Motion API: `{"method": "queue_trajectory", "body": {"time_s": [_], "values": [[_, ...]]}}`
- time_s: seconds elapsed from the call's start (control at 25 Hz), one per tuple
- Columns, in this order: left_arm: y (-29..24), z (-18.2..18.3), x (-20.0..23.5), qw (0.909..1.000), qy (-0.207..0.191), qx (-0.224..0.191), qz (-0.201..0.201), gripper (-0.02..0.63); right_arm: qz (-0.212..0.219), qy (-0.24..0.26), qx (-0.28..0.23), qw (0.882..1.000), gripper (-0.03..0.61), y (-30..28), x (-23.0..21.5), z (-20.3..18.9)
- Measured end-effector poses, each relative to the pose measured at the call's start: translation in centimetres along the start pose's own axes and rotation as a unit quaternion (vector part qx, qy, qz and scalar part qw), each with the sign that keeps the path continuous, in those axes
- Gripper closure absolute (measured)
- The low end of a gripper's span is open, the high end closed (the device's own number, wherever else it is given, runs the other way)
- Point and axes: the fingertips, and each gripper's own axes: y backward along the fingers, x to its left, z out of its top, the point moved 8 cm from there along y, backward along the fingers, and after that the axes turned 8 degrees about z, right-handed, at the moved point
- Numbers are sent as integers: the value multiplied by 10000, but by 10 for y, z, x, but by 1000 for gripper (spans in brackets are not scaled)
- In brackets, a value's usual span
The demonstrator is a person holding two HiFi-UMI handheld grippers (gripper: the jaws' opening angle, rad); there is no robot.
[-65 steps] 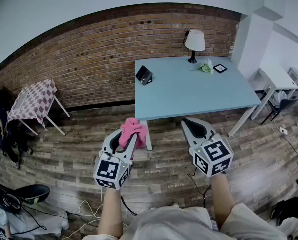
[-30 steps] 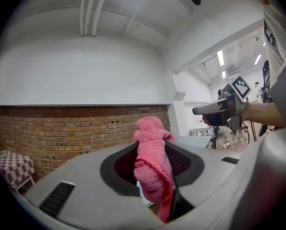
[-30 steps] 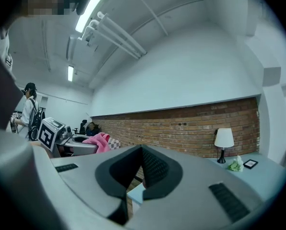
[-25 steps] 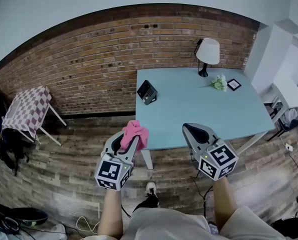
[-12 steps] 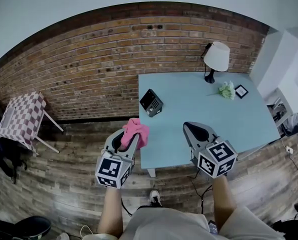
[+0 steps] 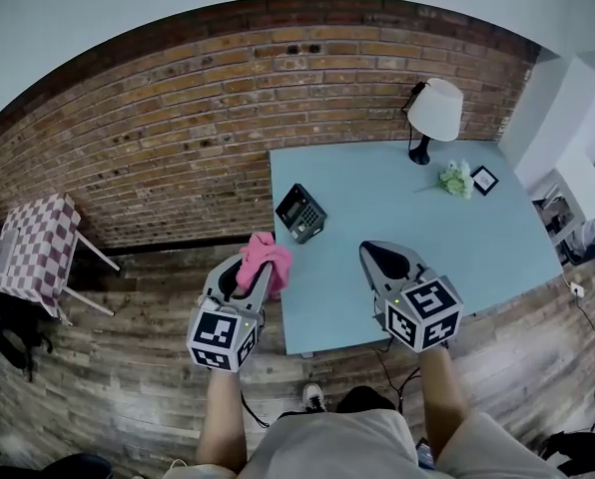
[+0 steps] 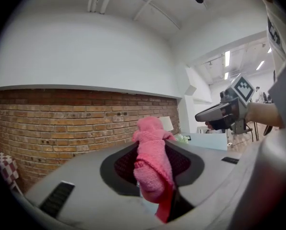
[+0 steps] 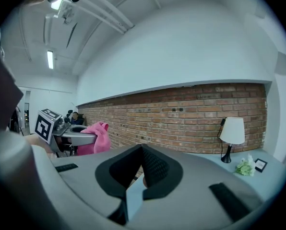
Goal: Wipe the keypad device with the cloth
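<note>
Blue table bears keypad device, lamp, flowers

A bunched pink knitted cloth sits pinched between the jaws of my left gripper, its folds spilling up past the tips. The keypad device, small and dark with a sloped face, rests near the left edge of the pale blue table, beyond the cloth and apart from it.

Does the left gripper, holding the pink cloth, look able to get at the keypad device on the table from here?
Probably yes: the keypad device sits near the left edge of the table, just ahead of the left gripper, nothing between.
</note>
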Motion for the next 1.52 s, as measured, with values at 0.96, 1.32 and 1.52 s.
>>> {"method": "queue_trajectory", "body": {"time_s": [0.96,1.32,1.52], "values": [[-198,-39,61,9985,130,482,220,448,489,-135,851,9951,506,-170,-139,-54],[-279,-89,83,9952,333,895,201,447,915,-355,1393,9854,462,-240,-162,-101],[-318,-121,84,9925,406,1154,16,448,937,-341,1624,9817,455,-263,-169,-124]]}}
